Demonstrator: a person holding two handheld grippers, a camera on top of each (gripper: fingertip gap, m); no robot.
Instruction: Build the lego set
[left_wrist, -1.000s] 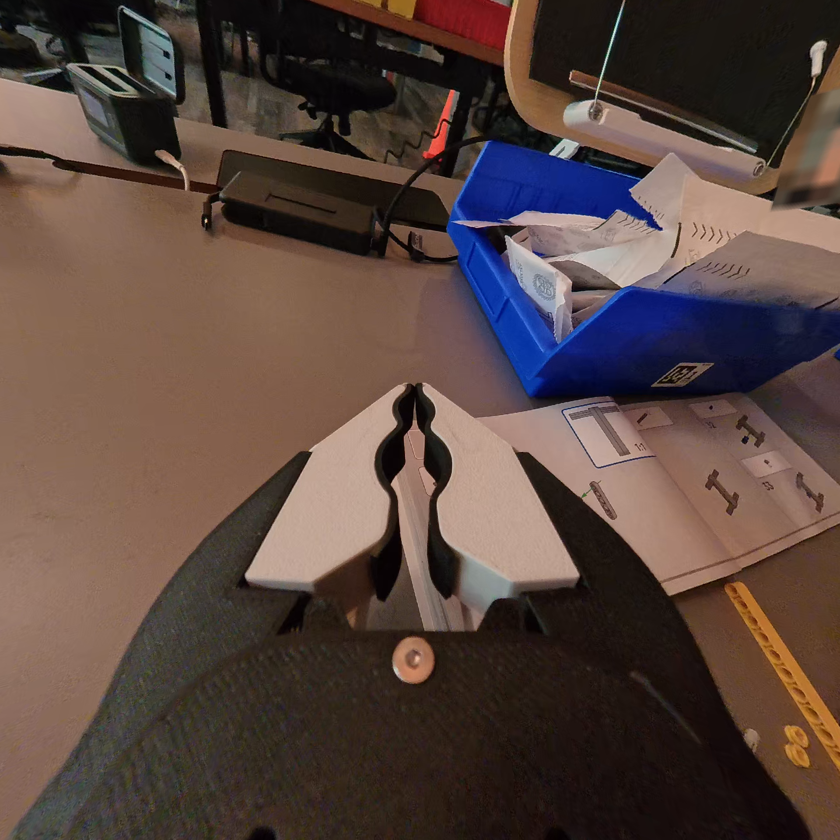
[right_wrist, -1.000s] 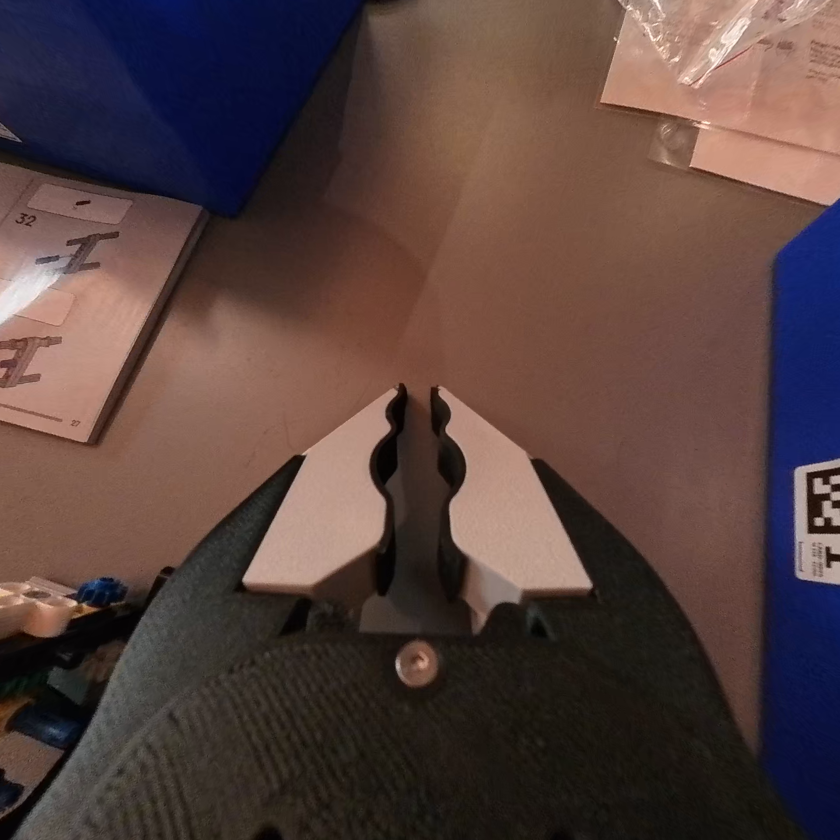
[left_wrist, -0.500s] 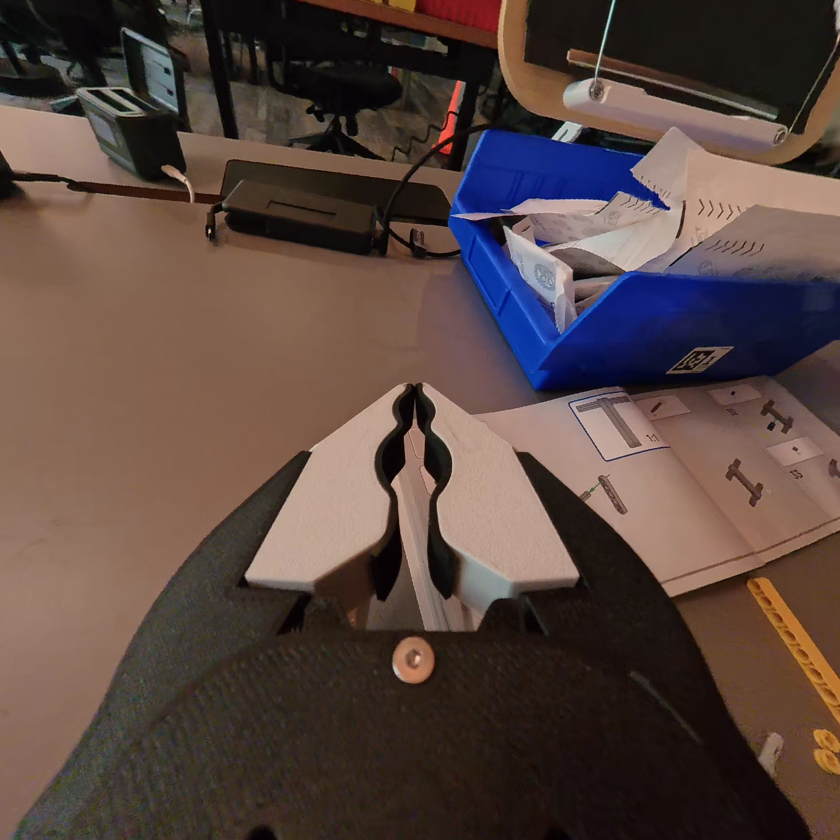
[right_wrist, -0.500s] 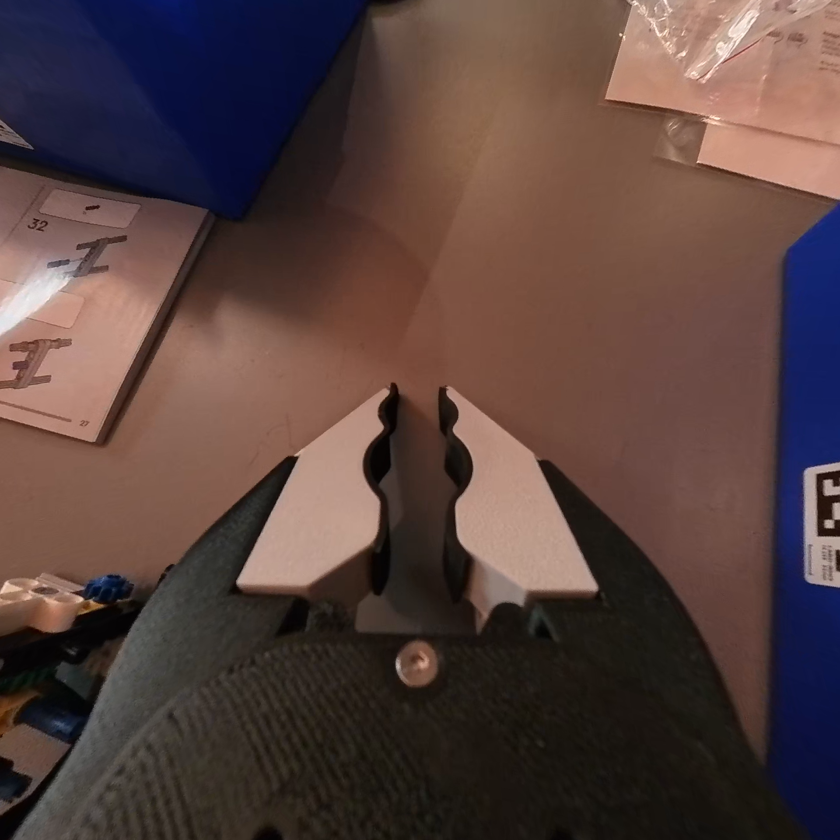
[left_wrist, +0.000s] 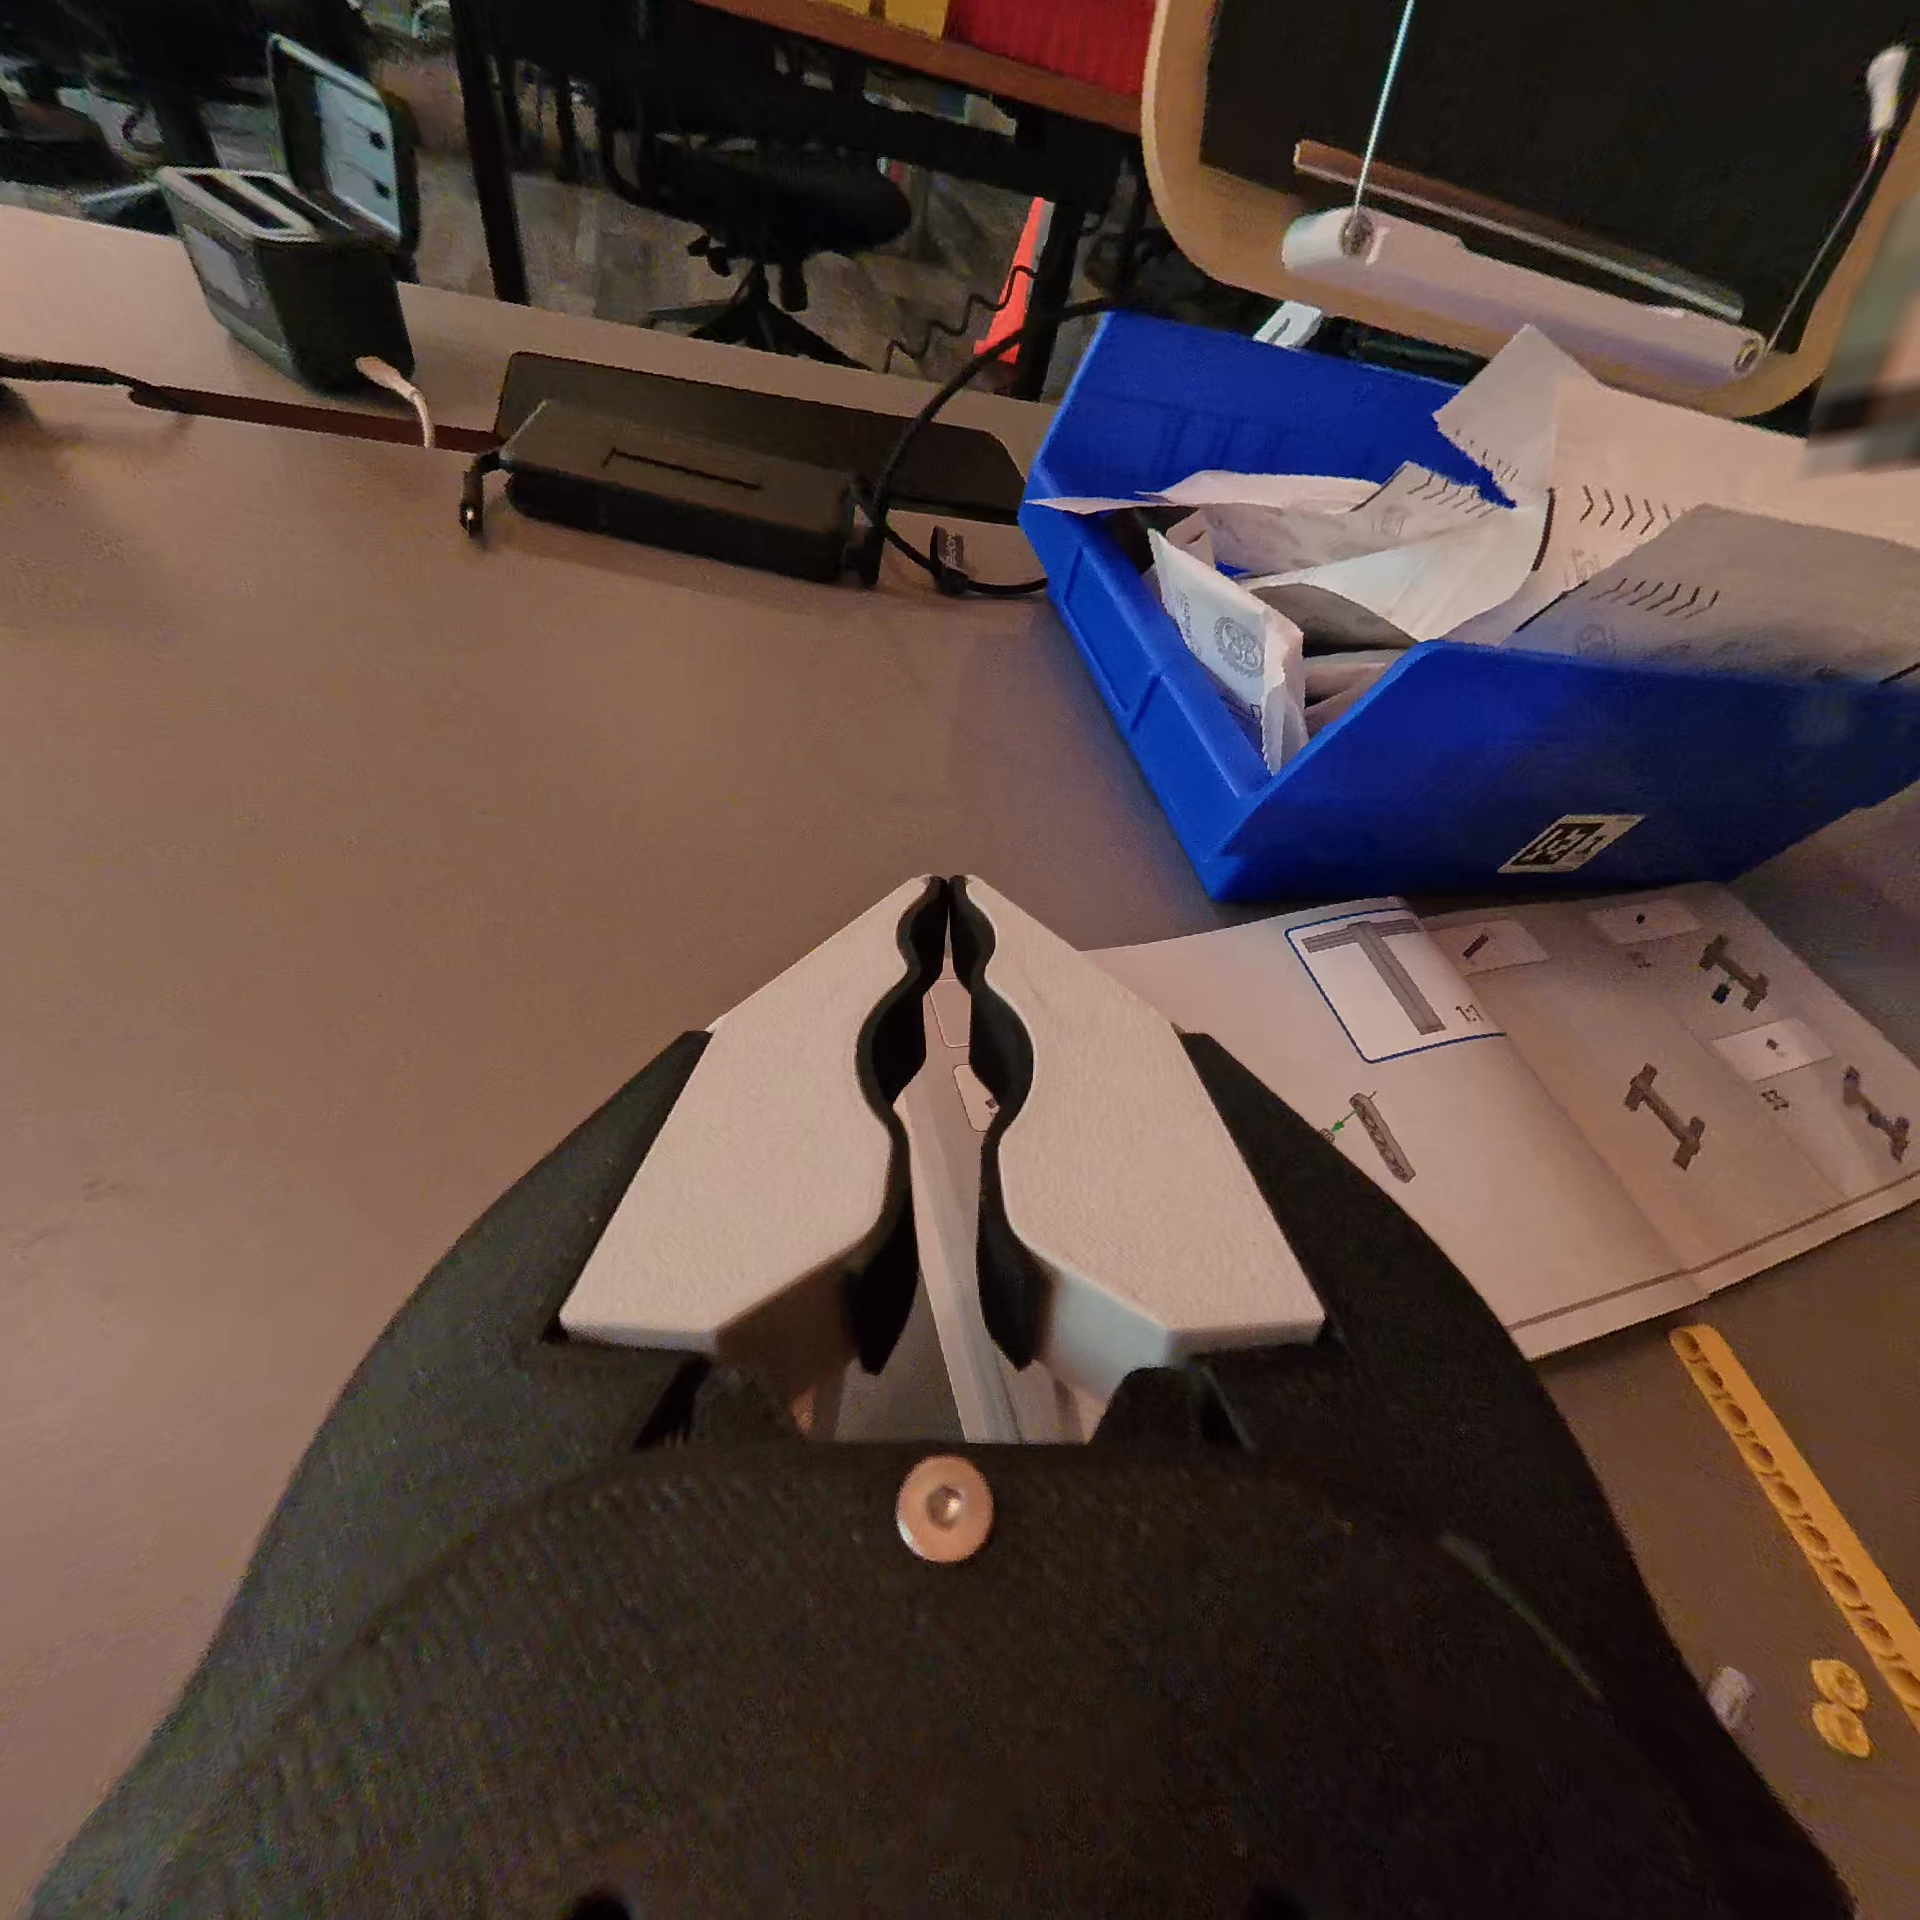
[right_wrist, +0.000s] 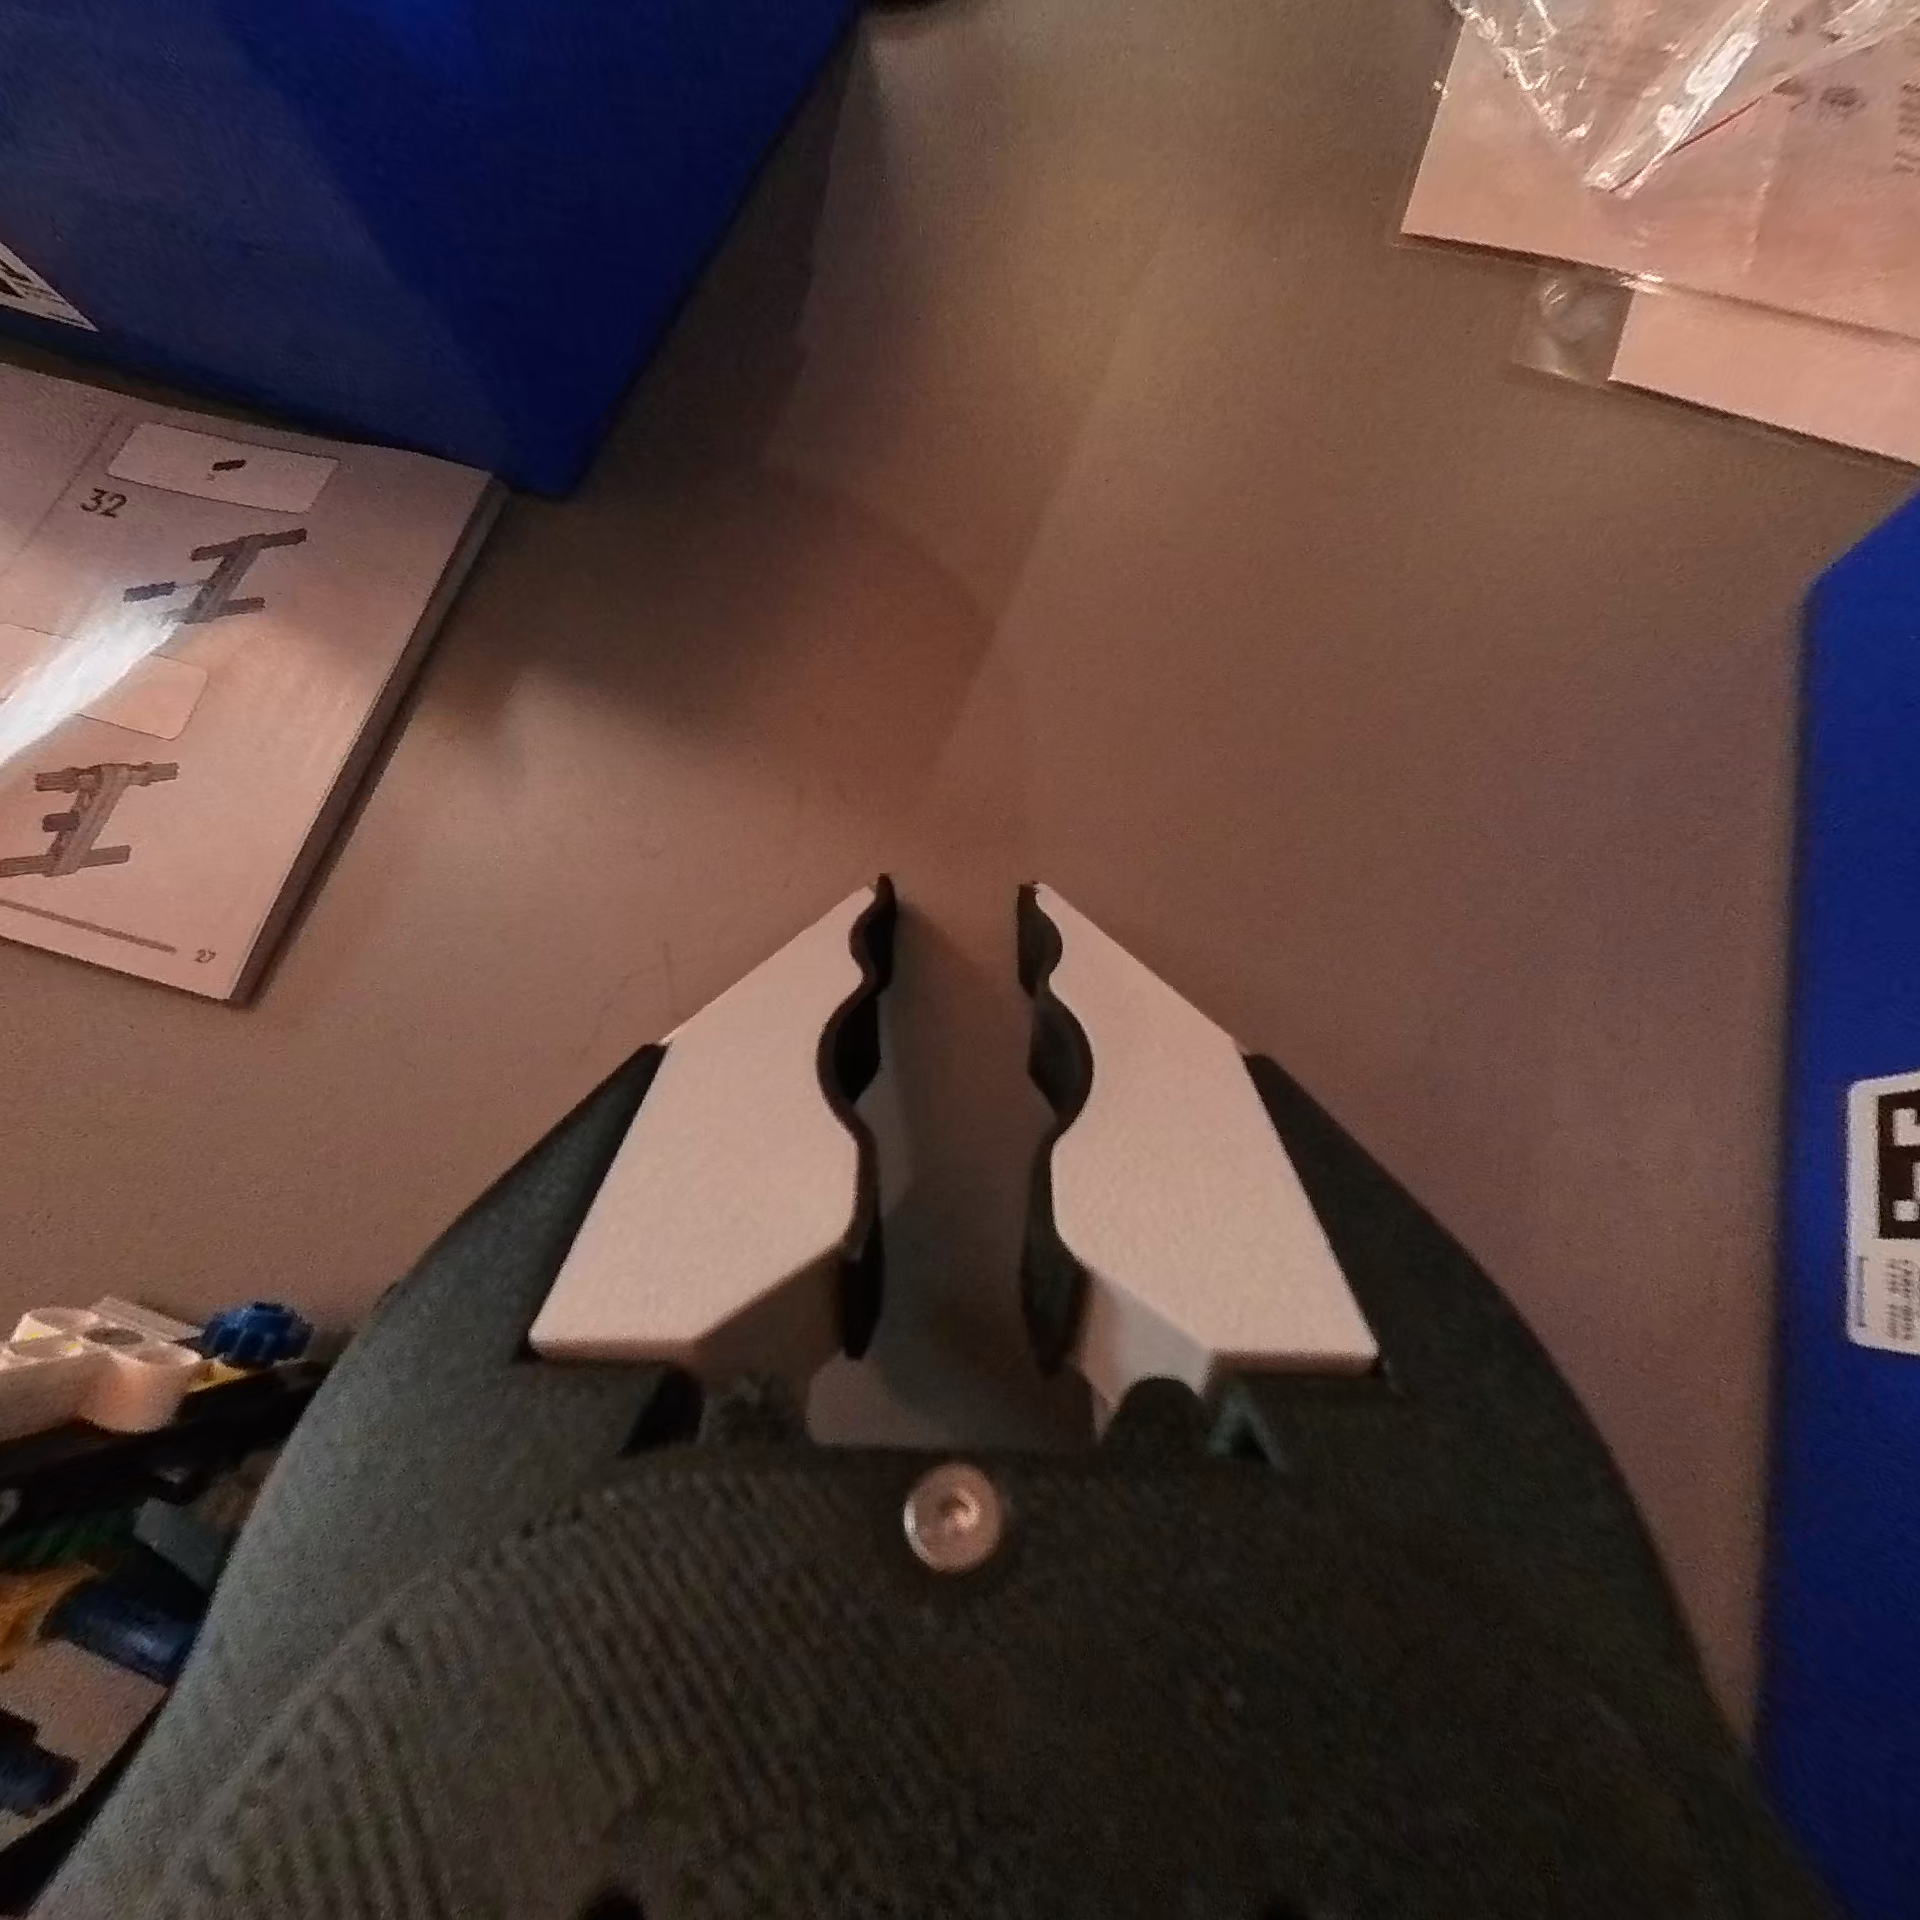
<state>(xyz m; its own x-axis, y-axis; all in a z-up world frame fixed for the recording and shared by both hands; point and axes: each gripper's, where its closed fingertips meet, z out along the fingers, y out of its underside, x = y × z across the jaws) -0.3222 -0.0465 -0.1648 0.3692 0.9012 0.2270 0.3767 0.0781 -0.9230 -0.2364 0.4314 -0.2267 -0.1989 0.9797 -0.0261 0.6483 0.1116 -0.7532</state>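
My left gripper (left_wrist: 948, 883) is shut with nothing in it and hovers over the left edge of the open instruction booklet (left_wrist: 1558, 1091). A long yellow beam (left_wrist: 1808, 1527), two small yellow pieces (left_wrist: 1839, 1720) and a small white piece (left_wrist: 1730, 1688) lie on the table to its lower right. My right gripper (right_wrist: 956, 888) is open by a small gap, empty, over bare table. A pile of white, blue, black and yellow lego parts (right_wrist: 104, 1403) lies at its lower left. The booklet also shows in the right wrist view (right_wrist: 208, 727).
A blue bin (left_wrist: 1455, 769) full of torn paper bags stands behind the booklet and also shows in the right wrist view (right_wrist: 416, 208). A second blue bin (right_wrist: 1860, 1039) stands at the right. Clear bags on paper sheets (right_wrist: 1714, 156) lie far right. A black power adapter (left_wrist: 675, 488) with cables lies at the back. My right fingertips sit around 50 cm from my left ones. The long yellow beam (left_wrist: 1808, 1527) is about 25 cm from my left fingertips and 30 cm from my right.
My right gripper's jaws have spread from a narrow slit to a wider gap. My left gripper stays shut and has shifted only slightly.
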